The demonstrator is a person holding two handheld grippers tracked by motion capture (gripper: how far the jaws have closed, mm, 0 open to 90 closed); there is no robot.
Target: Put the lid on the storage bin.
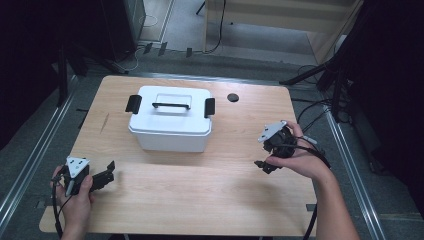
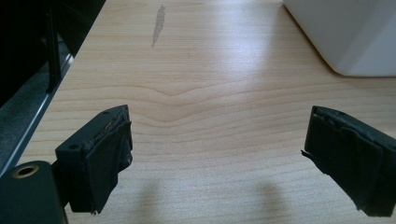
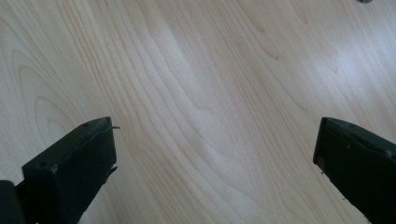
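Jaws spread, white box (image 2: 345, 35) beside left gripper (image 2: 219, 154)

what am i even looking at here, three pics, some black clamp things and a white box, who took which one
No robot here: a person holds a hand tool with two black jaws in each hand. The wide picture comes from a camera above the wooden table; it shows the left tongs and the right tongs. The other two pictures come from small cameras riding on the tools, looking along their jaws. Both pairs of jaws stand wide apart with nothing between them. On the table sits a white lidded box with black side latches and a handle on the lid, and a small dark round spot beyond it. The left camera catches the box's corner.
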